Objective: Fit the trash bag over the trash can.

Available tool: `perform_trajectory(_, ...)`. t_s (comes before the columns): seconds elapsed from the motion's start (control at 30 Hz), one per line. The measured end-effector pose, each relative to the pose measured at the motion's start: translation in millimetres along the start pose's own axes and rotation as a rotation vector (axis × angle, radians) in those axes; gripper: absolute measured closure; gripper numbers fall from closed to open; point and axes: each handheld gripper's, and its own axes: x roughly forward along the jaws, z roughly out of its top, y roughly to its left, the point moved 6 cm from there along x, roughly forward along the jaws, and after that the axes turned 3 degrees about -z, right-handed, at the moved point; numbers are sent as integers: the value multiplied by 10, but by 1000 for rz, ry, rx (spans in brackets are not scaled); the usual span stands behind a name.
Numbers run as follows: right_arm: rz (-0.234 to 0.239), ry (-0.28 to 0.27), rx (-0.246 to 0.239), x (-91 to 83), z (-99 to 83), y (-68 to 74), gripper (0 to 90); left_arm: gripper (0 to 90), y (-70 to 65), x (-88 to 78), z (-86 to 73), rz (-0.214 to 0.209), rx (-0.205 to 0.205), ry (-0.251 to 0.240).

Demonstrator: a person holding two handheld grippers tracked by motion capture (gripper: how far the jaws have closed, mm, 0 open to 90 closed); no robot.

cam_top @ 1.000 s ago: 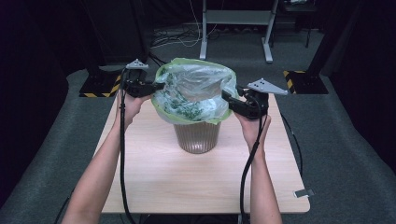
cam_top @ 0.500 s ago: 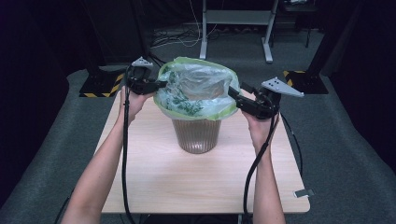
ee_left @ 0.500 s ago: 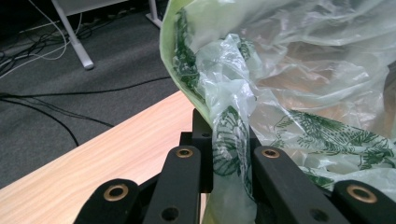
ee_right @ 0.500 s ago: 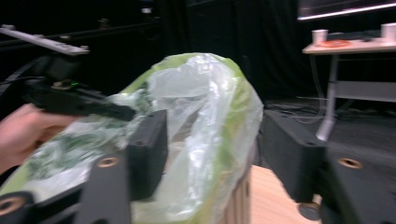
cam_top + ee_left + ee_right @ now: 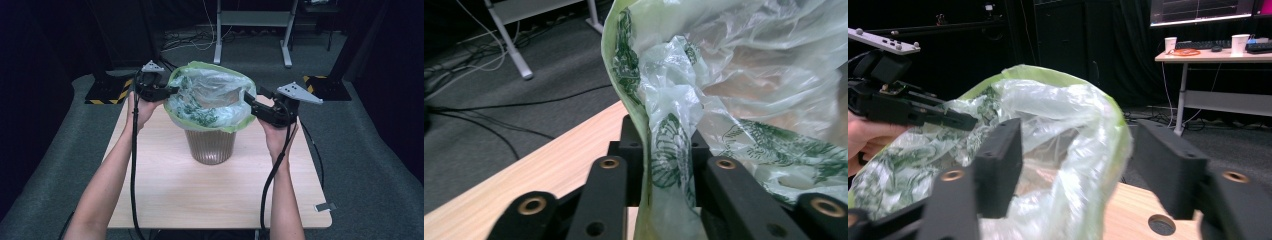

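1. Where the wooden table (image 5: 165,195) shows its middle, a ribbed translucent bin (image 5: 210,145) stands upright, with a green-printed plastic bag (image 5: 207,97) draped over its top and spreading wider than the bin on both sides.
2. At the bag's left edge, the left gripper (image 5: 167,91) has its jaws pressed together on a gathered fold of the plastic; the left gripper view shows the fold (image 5: 669,150) pinched between the two black jaws.
3. At the bag's right edge, the right gripper (image 5: 250,100) has its jaws spread wide, and the bag's rim (image 5: 1088,150) lies between them without being clamped.
4. Each hand holds its gripper above the table, level with the bag's mouth, and a black cable (image 5: 134,165) hangs from each toward the near edge.
5. Beyond the far edge, a grey carpet (image 5: 250,50) carries desk legs and loose cables.
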Motion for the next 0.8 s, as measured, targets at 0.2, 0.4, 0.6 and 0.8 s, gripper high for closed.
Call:
perform_trajectory(0.2,-8,30,15,-87,-84,-97,581,545,-59,-177,8,-6,-16,-45)
perform_trajectory(0.4,-30,42,5,-14,-175,-52,743,441,-115,-382,-41,1,-40,-70)
perform_trajectory(0.6,-46,63,17,166,-199,-37,814,548,-133,-403,-146,7,-35,-19)
perform_trajectory(0.8,-69,104,23,416,-165,-70,818,834,-142,-276,-157,-2,-15,6)
